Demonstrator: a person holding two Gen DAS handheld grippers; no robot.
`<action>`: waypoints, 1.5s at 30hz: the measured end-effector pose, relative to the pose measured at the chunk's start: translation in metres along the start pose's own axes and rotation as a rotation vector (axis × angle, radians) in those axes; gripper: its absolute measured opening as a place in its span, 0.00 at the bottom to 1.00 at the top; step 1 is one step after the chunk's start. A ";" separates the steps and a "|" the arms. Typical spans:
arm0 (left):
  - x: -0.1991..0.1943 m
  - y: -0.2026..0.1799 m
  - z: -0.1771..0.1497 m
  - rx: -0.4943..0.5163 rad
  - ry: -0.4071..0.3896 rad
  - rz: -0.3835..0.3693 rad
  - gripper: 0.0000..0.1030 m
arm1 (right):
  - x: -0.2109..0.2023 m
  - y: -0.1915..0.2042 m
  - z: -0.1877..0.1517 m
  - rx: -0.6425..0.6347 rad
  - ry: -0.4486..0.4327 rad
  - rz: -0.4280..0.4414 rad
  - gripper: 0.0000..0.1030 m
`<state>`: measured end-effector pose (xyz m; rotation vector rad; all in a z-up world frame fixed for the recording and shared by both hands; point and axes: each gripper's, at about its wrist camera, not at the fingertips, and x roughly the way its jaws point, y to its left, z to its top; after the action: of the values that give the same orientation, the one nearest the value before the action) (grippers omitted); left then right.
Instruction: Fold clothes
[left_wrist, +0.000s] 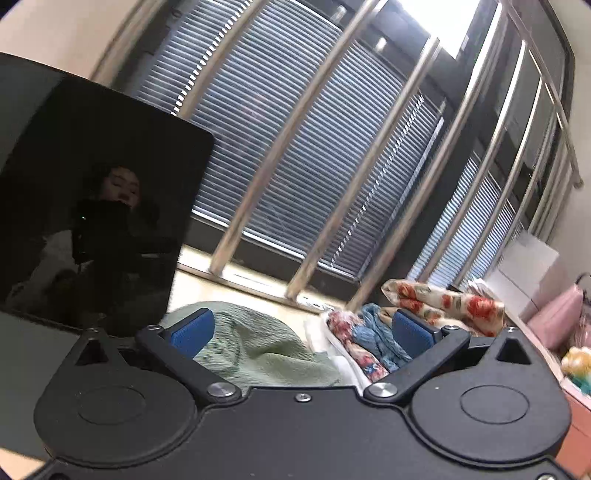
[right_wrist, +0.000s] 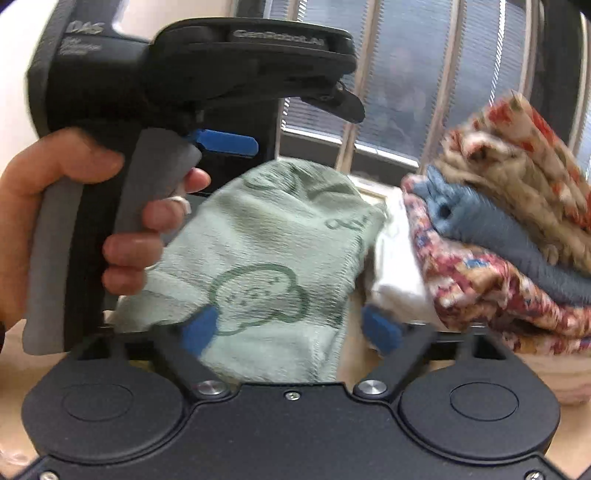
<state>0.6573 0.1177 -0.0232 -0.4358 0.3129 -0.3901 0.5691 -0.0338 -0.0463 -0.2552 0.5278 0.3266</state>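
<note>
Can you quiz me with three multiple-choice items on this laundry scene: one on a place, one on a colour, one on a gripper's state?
1. Where is the stack of folded clothes relative to the pale green printed towel in the right wrist view?
A left
B right
C underneath

2. What colour is the plain knitted garment in that stack?
A blue
B yellow
C black

3. How does the right gripper stand?
A clamped on the towel
B open
C out of view

Answers: 1 B, the stack sits right of the towel. 2 A, it is plainly blue. 3 B, its blue pads stand far apart.
</note>
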 end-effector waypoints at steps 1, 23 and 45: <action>-0.004 0.000 0.000 -0.001 -0.015 0.021 1.00 | -0.003 0.003 0.000 -0.016 -0.012 -0.010 0.91; -0.149 -0.041 -0.083 -0.022 0.028 0.261 1.00 | -0.113 -0.022 -0.075 0.154 -0.060 -0.049 1.00; -0.341 -0.147 -0.183 0.091 0.142 0.333 1.00 | -0.302 -0.020 -0.196 0.226 0.009 -0.036 1.00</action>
<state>0.2460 0.0778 -0.0414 -0.2600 0.4955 -0.1086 0.2421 -0.1863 -0.0474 -0.0470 0.5638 0.2283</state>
